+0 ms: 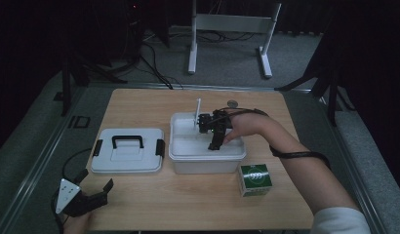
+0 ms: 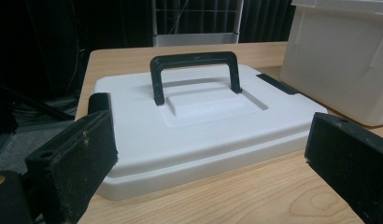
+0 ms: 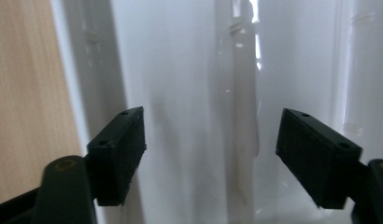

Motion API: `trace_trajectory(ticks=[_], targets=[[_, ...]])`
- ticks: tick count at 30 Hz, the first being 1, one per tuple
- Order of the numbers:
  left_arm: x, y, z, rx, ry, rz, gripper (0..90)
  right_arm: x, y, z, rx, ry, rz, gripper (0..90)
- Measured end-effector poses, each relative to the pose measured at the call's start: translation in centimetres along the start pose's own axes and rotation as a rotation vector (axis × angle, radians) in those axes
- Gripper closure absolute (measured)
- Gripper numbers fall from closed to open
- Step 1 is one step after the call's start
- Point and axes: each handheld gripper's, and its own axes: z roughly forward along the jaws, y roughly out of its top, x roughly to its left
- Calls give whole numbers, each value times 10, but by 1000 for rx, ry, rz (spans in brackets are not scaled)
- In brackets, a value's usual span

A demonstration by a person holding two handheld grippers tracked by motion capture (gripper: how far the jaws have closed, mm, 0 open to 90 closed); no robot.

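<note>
White plastic spoon [image 3: 238,116] is leaning against the inner wall of the open storage bin [image 1: 208,158]; right gripper [image 3: 213,158] is reaching into the bin, jaws apart around the handle, not yet pressing. Center the handle before closing. Left gripper [image 1: 93,195] is resting open near the lid [image 2: 194,126].

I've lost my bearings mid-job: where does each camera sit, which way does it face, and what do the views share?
High view: above the person's side, looking forward and down on the light wooden table; both forearms, left gripper, right gripper.
Left gripper view: low over the table, looking along open jaws at the flat white plastic lid with black handle.
Right gripper view: looking down between open jaws into the white translucent plastic box.
Shared: lid and box in high and left gripper views.
</note>
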Motion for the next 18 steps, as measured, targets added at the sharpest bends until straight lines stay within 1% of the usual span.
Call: trace_trajectory(ticks=[4, 7, 8, 9, 10, 11, 12, 13, 14, 15, 17, 18], targets=[[0, 0, 0, 0, 1, 2, 21, -7, 7, 6, 5, 4, -2, 303], [0, 0, 0, 0, -1, 0, 22, -13, 10, 9, 14, -3, -10, 404], [0, 0, 0, 1, -4, 1, 21, -15, 12, 10, 10, 3, -19, 471], [0, 0, 0, 1, -4, -1, 22, -16, 13, 10, 11, 9, -26, 475], [0, 0, 0, 0, -4, 0, 22, -16, 14, 12, 9, 7, -33, 518], [0, 0, 0, 1, -5, 1, 21, -17, 16, 13, 13, 5, -39, 586], [0, 0, 0, 1, -5, 1, 22, -18, 19, 16, 27, 18, -49, 608], [0, 0, 0, 1, -6, 0, 22, -18, 19, 16, 27, 18, -49, 608], [0, 0, 0, 1, -7, 1, 21, -18, 20, 18, 36, 11, -58, 642], [0, 0, 0, 3, -8, 4, 22, -19, 21, 20, 41, 17, -62, 643], [1, 0, 0, -1, -21, 3, 22, -19, 22, 23, 55, 5, -66, 685], [0, 0, 0, -2, -20, 3, 21, -19, 22, 24, 55, 7, -75, 694]])
